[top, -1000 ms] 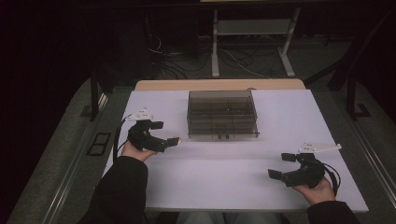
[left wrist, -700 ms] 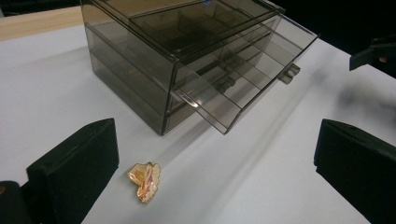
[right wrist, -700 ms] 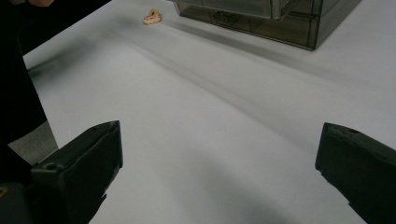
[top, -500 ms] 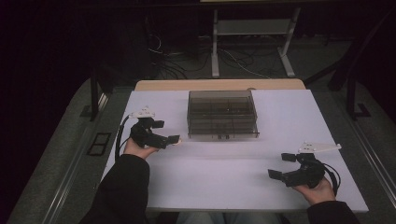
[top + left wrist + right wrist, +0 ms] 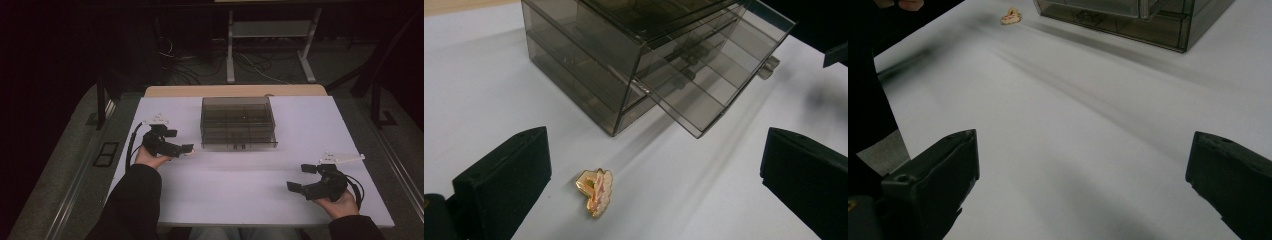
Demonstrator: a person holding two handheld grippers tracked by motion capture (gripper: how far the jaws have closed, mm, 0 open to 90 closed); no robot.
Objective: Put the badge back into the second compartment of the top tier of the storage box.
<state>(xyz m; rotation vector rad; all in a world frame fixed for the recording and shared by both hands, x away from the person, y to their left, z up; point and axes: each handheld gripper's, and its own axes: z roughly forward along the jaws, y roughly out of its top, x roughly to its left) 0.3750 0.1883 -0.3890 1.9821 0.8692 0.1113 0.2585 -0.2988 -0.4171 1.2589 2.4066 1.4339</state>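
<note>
A: Where do we stand? Our left hand-held gripper [image 5: 176, 141] sits over the white bench [image 5: 240, 200] just left of the smoky transparent plastic drawer box [image 5: 238, 121], its jaws spread wide and pinching nothing.

B: And the small gold-rimmed pink enamel pin [image 5: 595, 191] lies flat on the bench between those jaws in the left gripper view, nearer the left jaw, untouched. It is close to the box's front corner but clear of it.

A: One shallow drawer [image 5: 704, 95] juts out of the box, part open. So we judge we are in the approach: lining up on the pin to pick it up, most likely for that drawer.

B: Our right hand-held gripper [image 5: 306, 179] is well apart, low over the near right of the bench, jaws also spread and empty. From its own view we see the pin [image 5: 1011, 16] far off, beside the box [image 5: 1133, 17].

A: For the next move, we would lower the left one so the jaws straddle the pin, then close gently. It is thin and lies flat, so we think the tips must come right down to the bench surface or they will slide over it.

B: Agreed; and we may need the right one to steady the box or pull the drawer further out.
</note>
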